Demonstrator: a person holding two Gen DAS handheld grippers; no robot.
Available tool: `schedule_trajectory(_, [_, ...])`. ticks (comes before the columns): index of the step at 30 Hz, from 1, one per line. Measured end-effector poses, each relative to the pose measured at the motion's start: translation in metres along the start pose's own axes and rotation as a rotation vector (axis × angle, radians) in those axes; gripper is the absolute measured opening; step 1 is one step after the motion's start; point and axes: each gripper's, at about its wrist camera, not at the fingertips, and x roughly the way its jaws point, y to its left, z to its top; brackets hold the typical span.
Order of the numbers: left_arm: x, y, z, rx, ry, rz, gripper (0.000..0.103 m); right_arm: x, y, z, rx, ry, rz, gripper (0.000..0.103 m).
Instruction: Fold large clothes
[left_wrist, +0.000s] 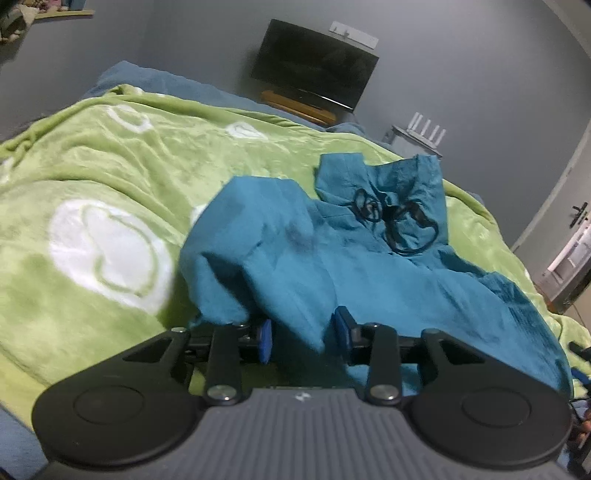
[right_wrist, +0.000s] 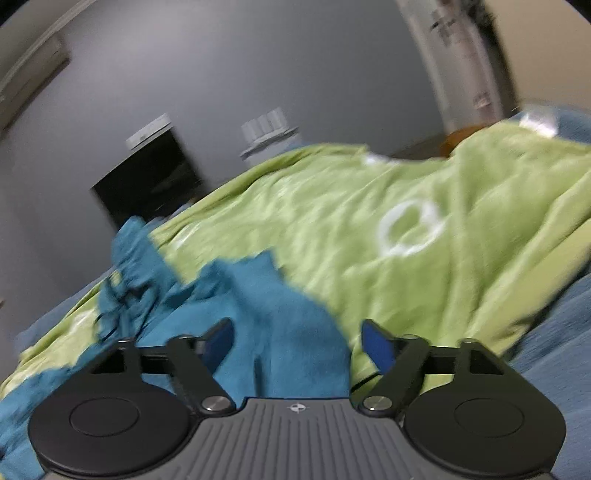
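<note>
The left tool (left_wrist: 304, 338) stands partly open, teal cloth between its blue pads (left_wrist: 265, 339), not pressed. The right tool (right_wrist: 297, 349) gapes wide, gripping nothing, above a fold of the same teal garment (left_wrist: 332, 251). The garment lies crumpled on the green blanket (left_wrist: 110, 177), a dark drawstring (left_wrist: 391, 221) at its far end. No writing is legible.

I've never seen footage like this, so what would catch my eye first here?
The teal garment stands out, rumpled on the green blanket with a dark cord looped near its far end. Below it, the left gripper has teal cloth between its blue pads. A dark TV stands behind the bed.
</note>
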Motion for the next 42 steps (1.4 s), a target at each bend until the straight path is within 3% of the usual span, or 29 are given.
schedule_trajectory(4, [-0.02, -0.005, 0.004, 0.016, -0.043, 0.087, 0.038, -0.012, 0.012, 0.009, -0.1, -0.107, 0.001, 0.082])
schedule_trajectory(5, [-0.027, -0.006, 0.006, 0.031, -0.083, 0.134, 0.045, -0.013, 0.019, 0.009, -0.141, -0.121, 0.02, 0.082])
schedule_trajectory(7, [-0.044, -0.013, 0.009, 0.069, -0.199, 0.228, 0.082, -0.01, 0.036, 0.009, -0.206, -0.116, 0.08, 0.082])
schedule_trajectory(9, [-0.05, -0.024, 0.018, 0.152, -0.282, 0.199, 0.088, -0.003, 0.051, 0.003, -0.267, -0.085, 0.146, 0.081])
schedule_trajectory(14, [-0.019, -0.073, 0.046, 0.304, -0.226, 0.078, 0.089, 0.022, 0.088, -0.02, -0.428, -0.012, 0.216, 0.078])
schedule_trajectory(19, [0.045, -0.112, 0.056, 0.343, -0.115, -0.044, 0.09, 0.026, 0.098, -0.028, -0.468, 0.033, 0.243, 0.078])
schedule_trajectory(24, [0.108, -0.128, 0.053, 0.393, -0.036, 0.033, 0.09, 0.037, 0.121, -0.023, -0.573, 0.04, 0.227, 0.079])
schedule_trajectory(27, [0.127, -0.111, 0.047, 0.426, 0.0, 0.131, 0.09, 0.067, 0.139, -0.013, -0.593, 0.073, 0.216, 0.079])
schedule_trajectory(29, [0.138, -0.094, 0.044, 0.397, 0.042, 0.167, 0.09, 0.094, 0.146, -0.008, -0.558, 0.118, 0.201, 0.078])
schedule_trajectory(33, [0.154, -0.049, 0.033, 0.283, 0.123, 0.142, 0.09, 0.153, 0.157, -0.009, -0.562, 0.195, 0.112, 0.075])
schedule_trajectory(35, [0.153, -0.041, 0.02, 0.33, 0.131, 0.133, 0.091, 0.177, 0.158, -0.011, -0.566, 0.209, 0.065, 0.074])
schedule_trajectory(38, [0.156, -0.044, 0.008, 0.406, 0.12, 0.15, 0.092, 0.205, 0.159, -0.014, -0.561, 0.239, 0.067, 0.074])
schedule_trajectory(42, [0.149, -0.048, 0.02, 0.385, 0.115, 0.144, 0.092, 0.224, 0.171, -0.025, -0.639, 0.258, 0.028, 0.076])
